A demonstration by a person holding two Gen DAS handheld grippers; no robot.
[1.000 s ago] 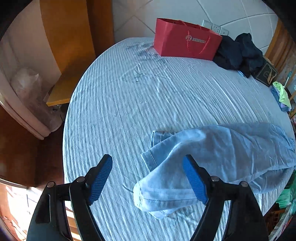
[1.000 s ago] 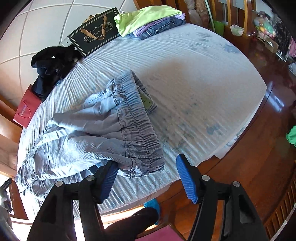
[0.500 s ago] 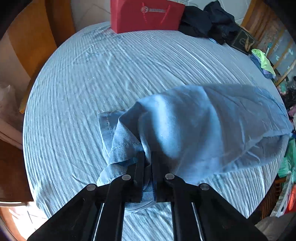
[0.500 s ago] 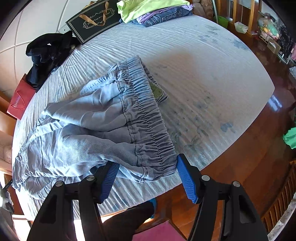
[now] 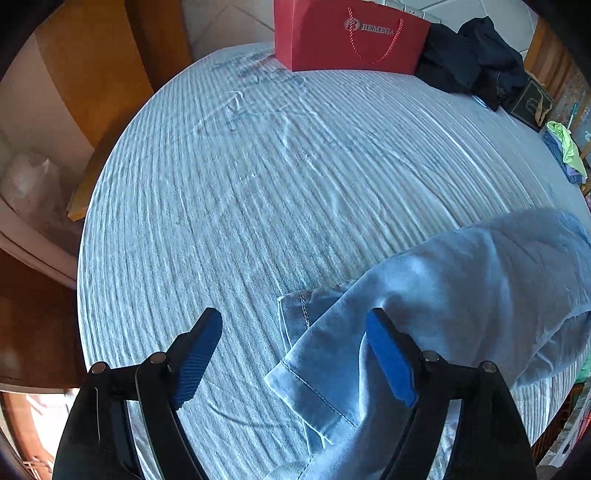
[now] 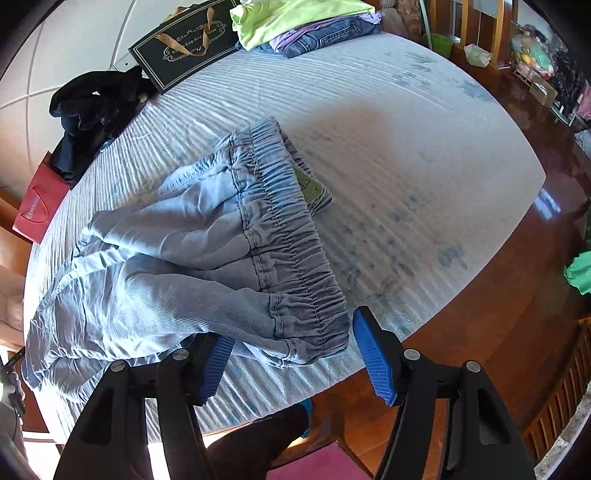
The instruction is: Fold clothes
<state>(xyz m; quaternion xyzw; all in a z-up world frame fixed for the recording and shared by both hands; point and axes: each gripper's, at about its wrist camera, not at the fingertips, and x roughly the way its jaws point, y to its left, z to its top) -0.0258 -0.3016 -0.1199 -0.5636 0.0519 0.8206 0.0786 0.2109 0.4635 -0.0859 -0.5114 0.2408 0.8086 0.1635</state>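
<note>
Fingers, left gripper (image 5: pixel 293 350): spread wide, jaws just opened again; trouser hem seen between the blue pads, no pad pressed on it.
Fingers, right gripper (image 6: pixel 291 363): spread apart, nothing gripped; waistband corner seen between the pads, contact with the left pad cannot be told.
Trousers (image 6: pixel 177 266): light blue denim, laid crumpled on the table, near the front edge; legs run toward the left of the right wrist view.
Waistband (image 6: pixel 291 240): elastic, gathered, turned toward the right gripper; green label (image 6: pixel 310 188) seen inside it.
Hem (image 5: pixel 325 373): leg ends laid one over another, stitched edge shown, just in front of the left gripper.
Table (image 5: pixel 258 184): round, covered by a ribbed pale blue cloth, faint stains seen.
Red bag (image 5: pixel 351 37): stood upright at the far edge of the table.
Dark clothes (image 5: pixel 476 55): heaped just beside the red bag.
Black box (image 6: pixel 184 48): gold ribbon on it, set at the far edge.
Folded pile (image 6: pixel 306 26): green top over purple and denim pieces, beside the black box.
Person: dark-clad leg (image 6: pixel 258 439) seen under the table edge.
</note>
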